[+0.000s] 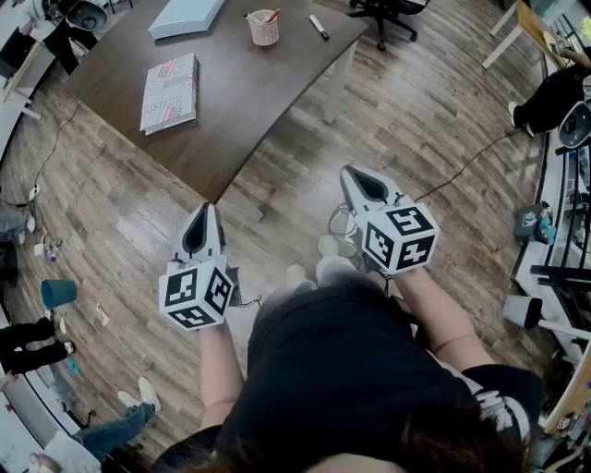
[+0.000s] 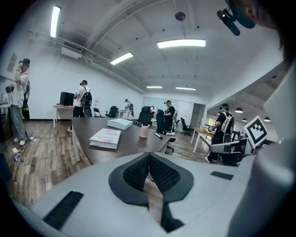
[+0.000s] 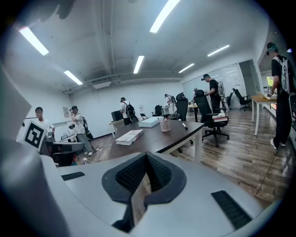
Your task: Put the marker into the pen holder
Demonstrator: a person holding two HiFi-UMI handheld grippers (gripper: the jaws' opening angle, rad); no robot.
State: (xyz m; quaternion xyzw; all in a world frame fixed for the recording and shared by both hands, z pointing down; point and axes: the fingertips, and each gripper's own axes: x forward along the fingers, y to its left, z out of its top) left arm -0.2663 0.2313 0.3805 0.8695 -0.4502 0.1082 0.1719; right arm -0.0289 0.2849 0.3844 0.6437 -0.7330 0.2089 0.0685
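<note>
While both hands hang well short of the worktop [image 1: 240,102], the head view shows the marker [image 1: 318,27] lying near the holder [image 1: 264,27], untouched. Left gripper view: left tongs [image 2: 149,159] together, empty. Right gripper view: right tongs [image 3: 146,159] likewise closed on nothing. I judge this the approach step; next, one pair must reach the marker and open.

The person stands back from the dark table [image 1: 231,102], holding the left gripper [image 1: 207,212] and the right gripper [image 1: 349,175] over the wood floor, both pointing toward it. On the table, a marker [image 1: 318,27] lies just beside the mesh pen holder [image 1: 264,28], with a book [image 1: 170,92] and a flat box [image 1: 185,17] further left.
</note>
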